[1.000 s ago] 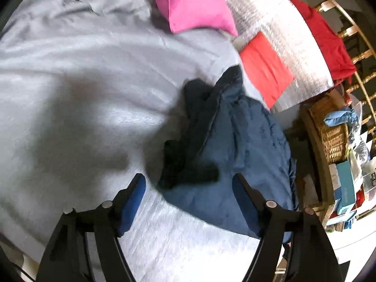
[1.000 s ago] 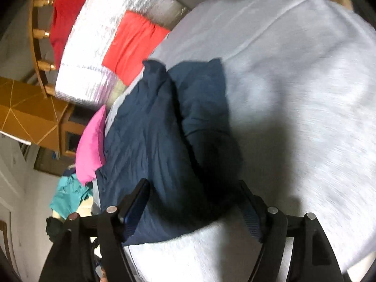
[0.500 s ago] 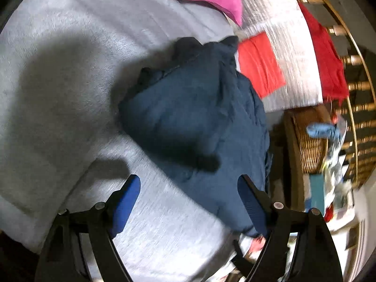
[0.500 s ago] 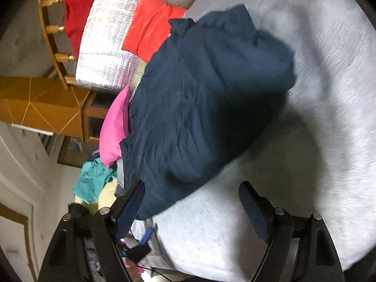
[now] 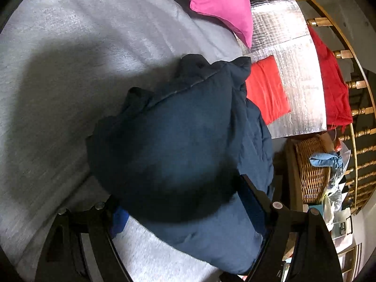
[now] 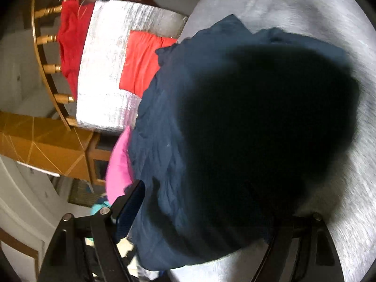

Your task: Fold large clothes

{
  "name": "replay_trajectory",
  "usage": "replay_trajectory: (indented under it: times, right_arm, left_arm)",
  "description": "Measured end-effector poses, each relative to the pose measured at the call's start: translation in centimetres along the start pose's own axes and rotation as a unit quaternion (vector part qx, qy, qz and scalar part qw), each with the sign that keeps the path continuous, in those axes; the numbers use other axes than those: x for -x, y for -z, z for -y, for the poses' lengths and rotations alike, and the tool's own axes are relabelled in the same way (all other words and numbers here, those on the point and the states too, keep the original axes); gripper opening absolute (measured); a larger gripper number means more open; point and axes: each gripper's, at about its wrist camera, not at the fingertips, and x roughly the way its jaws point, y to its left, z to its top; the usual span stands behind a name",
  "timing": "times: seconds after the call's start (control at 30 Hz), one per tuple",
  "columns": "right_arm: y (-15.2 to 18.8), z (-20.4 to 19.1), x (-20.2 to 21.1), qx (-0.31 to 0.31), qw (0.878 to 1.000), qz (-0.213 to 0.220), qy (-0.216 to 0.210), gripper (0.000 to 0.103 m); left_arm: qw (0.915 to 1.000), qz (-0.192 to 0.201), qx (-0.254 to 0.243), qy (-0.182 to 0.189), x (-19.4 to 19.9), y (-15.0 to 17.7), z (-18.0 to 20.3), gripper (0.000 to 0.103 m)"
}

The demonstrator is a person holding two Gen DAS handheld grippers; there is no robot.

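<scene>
The left claw (image 5: 182, 209) points down at a slant. Its two fingers stand wide apart, and the blue pads (image 5: 250, 202) press on nothing. The right claw (image 6: 204, 209) also tips down. Its fingers stand wide too, and they are closing a little. One blue pad (image 6: 131, 202) shows; the other sits in dark shadow.
</scene>
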Motion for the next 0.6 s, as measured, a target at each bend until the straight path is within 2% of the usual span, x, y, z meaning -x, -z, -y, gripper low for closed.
replay_trajectory:
  times: [0.13,0.4,0.6]
  right_arm:
    - [-0.2,0.1,-0.6,0.004,1.000,-0.006,0.019,0.061]
    - [0.3,-0.1,-0.7,0.019,0.999,-0.001,0.031,0.049]
    - [0.7,-1.7,-0.1,0.050,0.998,0.004,0.035,0.040]
  left_arm:
    - [1.0000,0.002,0.007,0.004,-0.5,-0.6,-0.2,0.073]
    - [0.9997,0.008,-0.021,0.004,0.7,-0.6,-0.3,0.050]
    - [0.9986,0.014,-0.050,0.013,2.1,-0.4,0.4,0.039]
